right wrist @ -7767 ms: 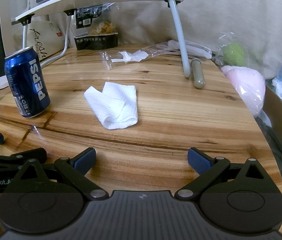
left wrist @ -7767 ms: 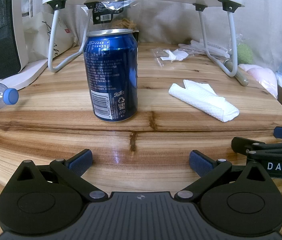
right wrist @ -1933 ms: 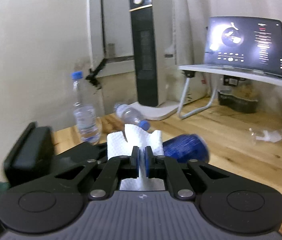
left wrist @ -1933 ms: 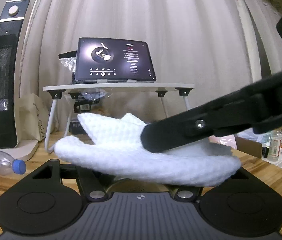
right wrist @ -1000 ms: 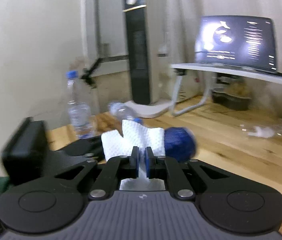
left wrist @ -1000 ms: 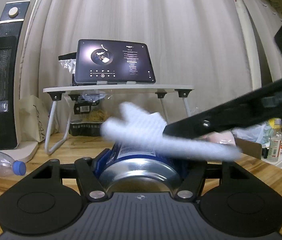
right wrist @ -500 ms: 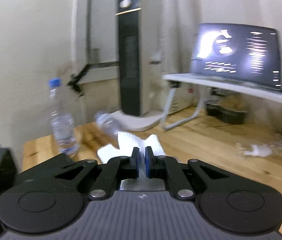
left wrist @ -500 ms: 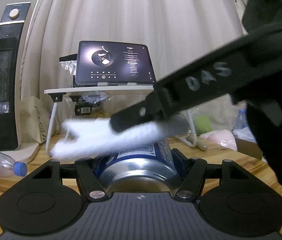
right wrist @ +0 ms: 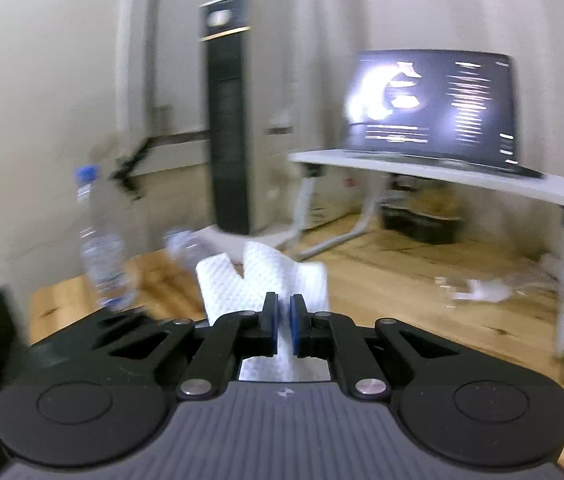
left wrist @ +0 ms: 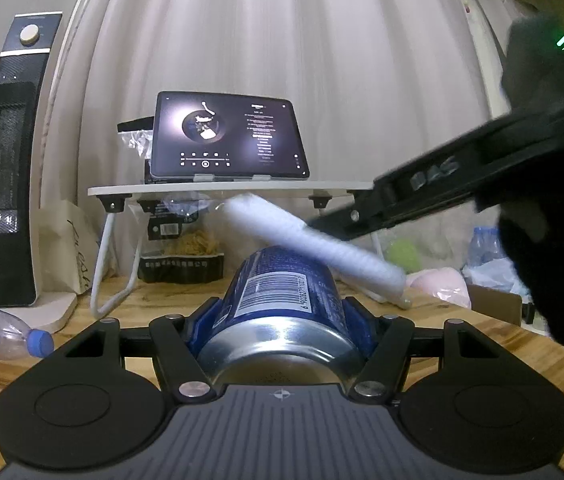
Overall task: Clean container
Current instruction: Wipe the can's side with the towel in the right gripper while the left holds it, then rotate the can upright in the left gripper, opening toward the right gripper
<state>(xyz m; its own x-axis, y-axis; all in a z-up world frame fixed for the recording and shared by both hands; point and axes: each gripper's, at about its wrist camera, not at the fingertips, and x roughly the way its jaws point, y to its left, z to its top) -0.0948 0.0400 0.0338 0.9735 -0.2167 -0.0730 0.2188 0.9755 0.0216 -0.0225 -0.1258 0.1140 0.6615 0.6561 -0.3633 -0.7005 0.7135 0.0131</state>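
left wrist view: the left hand-held gripper point(left wrist: 282, 320) clenches the blue can point(left wrist: 282, 300) lying lengthwise above the counter point(left wrist: 482, 340); the right hand-held gripper point(right wrist: 280, 330), clamped on the white cloth point(left wrist: 314, 242), holds it over the can's far end.

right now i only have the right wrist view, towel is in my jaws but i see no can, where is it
Observer: The blue can is clamped in the left gripper, lying along its fingers with its silver base toward that camera.
Operator: is my towel on it
Observer: The paper towel crosses above the can's far end, sloping down to the right. Blur hides whether it touches.
Operator: which side of the can faces up
Observer: The barcode faces up.
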